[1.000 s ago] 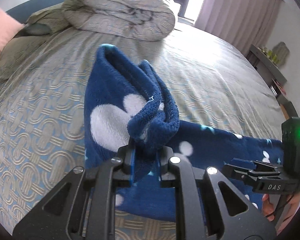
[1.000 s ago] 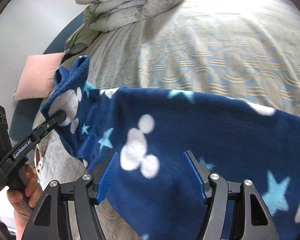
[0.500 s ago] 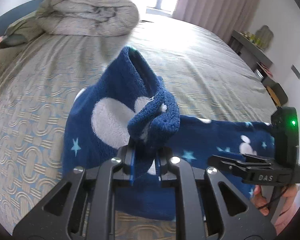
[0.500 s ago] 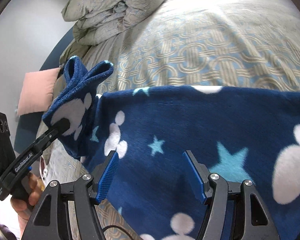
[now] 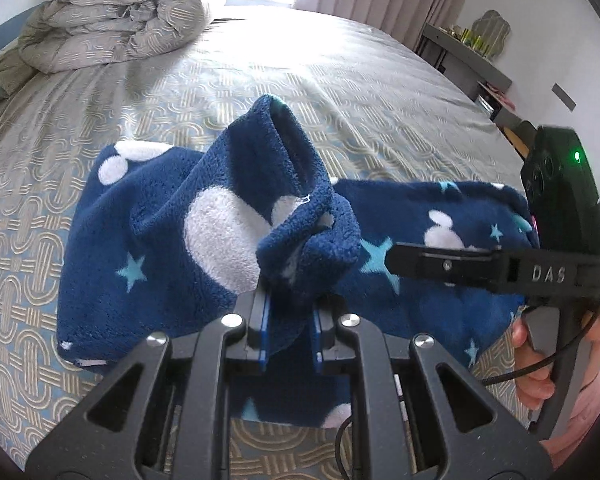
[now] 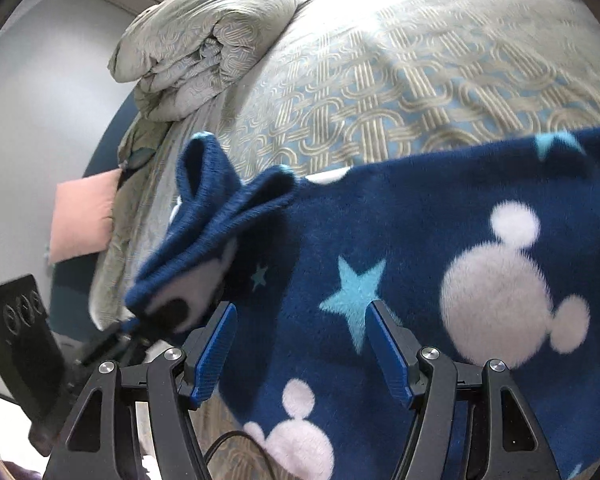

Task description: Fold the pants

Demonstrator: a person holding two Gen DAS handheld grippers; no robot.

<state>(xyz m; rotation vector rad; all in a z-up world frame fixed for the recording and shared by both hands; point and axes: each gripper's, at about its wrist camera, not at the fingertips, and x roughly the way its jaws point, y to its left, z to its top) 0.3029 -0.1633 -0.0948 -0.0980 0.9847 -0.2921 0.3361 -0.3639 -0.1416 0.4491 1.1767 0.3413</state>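
Observation:
Dark blue fleece pants [image 5: 172, 240] with white mouse heads and light blue stars lie on the bed, doubled over. My left gripper [image 5: 290, 328] is shut on a bunched cuff or edge of the pants and holds it just above the bed. My right gripper [image 6: 302, 346] is open, its blue pads either side of the pants [image 6: 440, 264] close below it, gripping nothing. The right gripper also shows in the left wrist view [image 5: 392, 254] over the pants at the right. The left gripper's body shows at the lower left of the right wrist view [image 6: 112, 340].
The patterned grey-blue bedspread [image 5: 100, 120] stretches beyond the pants. A rolled grey duvet [image 5: 112, 20] lies at the far left, a pink pillow [image 6: 82, 220] by the headboard. A shelf [image 5: 472, 56] and curtains stand past the bed's right side.
My left gripper has carried the held end of the pants forward and down, laying it over the rest. My right gripper has moved closer along the pants and stays open.

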